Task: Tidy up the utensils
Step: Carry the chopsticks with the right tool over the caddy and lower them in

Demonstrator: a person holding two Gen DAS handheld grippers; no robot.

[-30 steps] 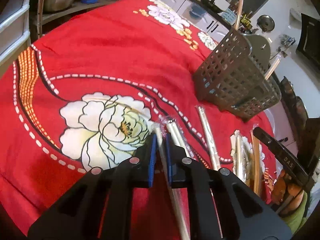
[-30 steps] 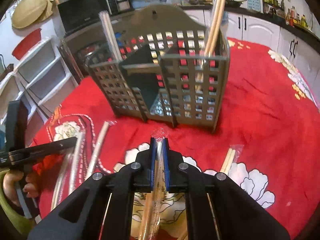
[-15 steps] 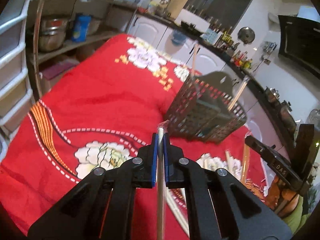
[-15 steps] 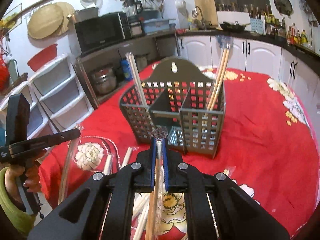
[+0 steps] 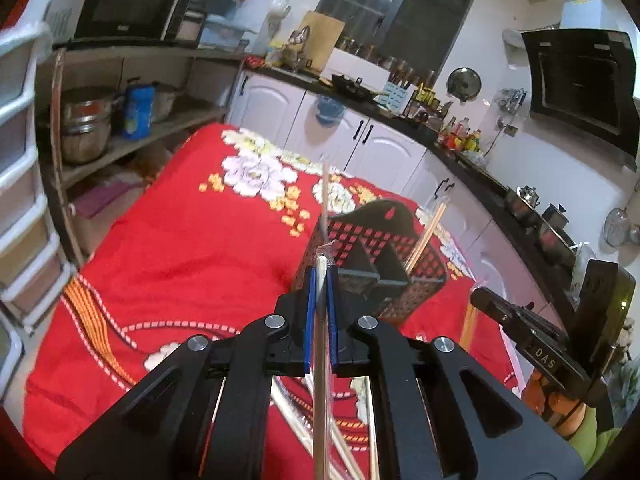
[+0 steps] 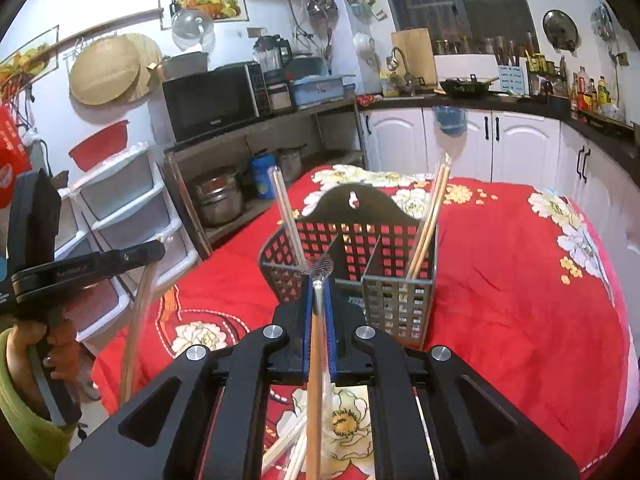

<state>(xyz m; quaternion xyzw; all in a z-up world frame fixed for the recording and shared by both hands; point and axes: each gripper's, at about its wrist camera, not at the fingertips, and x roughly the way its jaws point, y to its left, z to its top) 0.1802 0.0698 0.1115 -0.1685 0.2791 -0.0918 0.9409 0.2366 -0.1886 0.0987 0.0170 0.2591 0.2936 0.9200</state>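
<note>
Currently both tools are loaded. The left tool (image 5: 319,316) pinches a wrapped chopstick pair (image 5: 320,360), pale, at lower centre of its view, raised above the red-clothed worktop (image 5: 180,248). The right tool (image 6: 319,316) is pressed together on another wrapped pair (image 6: 316,368), brownish, pointing at the grey utensil basket (image 6: 352,264) in mid frame.

Progress: partial. The basket already holds one wrapped pair leaning in its left compartment (image 6: 286,216) and one in its right compartment (image 6: 428,224); the middle one looks empty. Left to do, by my estimate: deliver both held pairs, then the loose pairs (image 6: 288,440) lying on the cloth at the bottom edge.

Hidden: the tool bodies cover most loose pairs, so no count. Lower ends of held pairs are cut off.
</note>
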